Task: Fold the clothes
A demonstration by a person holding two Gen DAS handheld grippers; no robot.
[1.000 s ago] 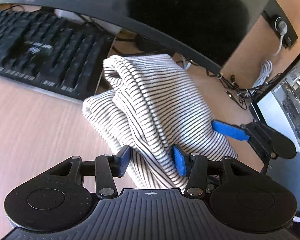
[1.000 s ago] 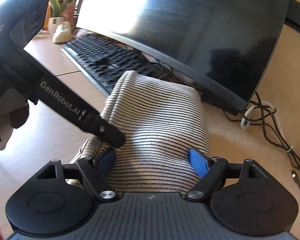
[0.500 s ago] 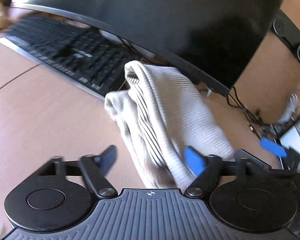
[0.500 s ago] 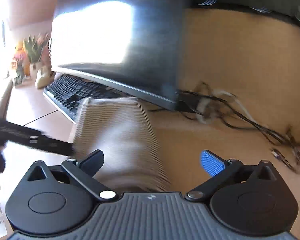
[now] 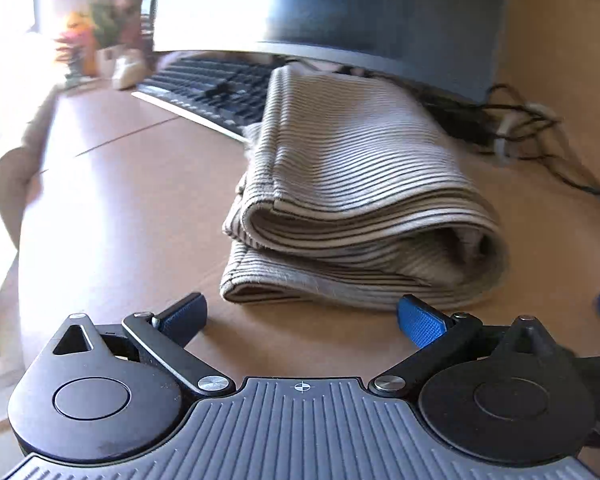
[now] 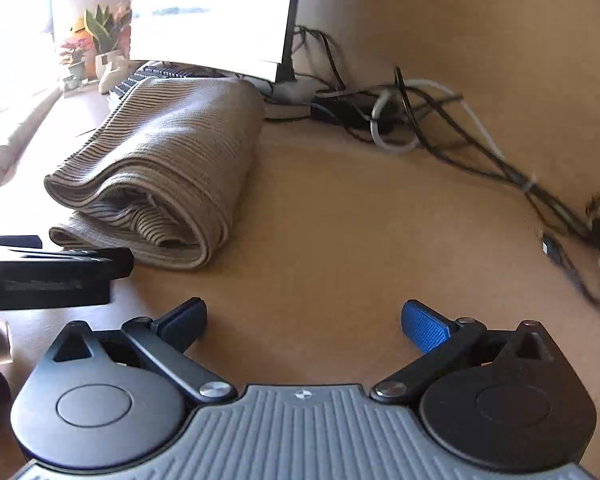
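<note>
A striped cream garment lies folded in a thick bundle on the wooden desk, its far end against the keyboard. My left gripper stands open just short of the bundle's near edge, nothing between its blue pads. In the right wrist view the same garment lies to the upper left, and my right gripper is open over bare desk to its right. The left gripper's black body shows at that view's left edge.
A large monitor stands behind the garment. A tangle of cables runs along the desk's back right. Potted plants sit at the far left by a bright window.
Both grippers opened, let go of the garment and pulled back from it. The garment now lies folded on the desk. The left view swung round to face the bundle's end.
</note>
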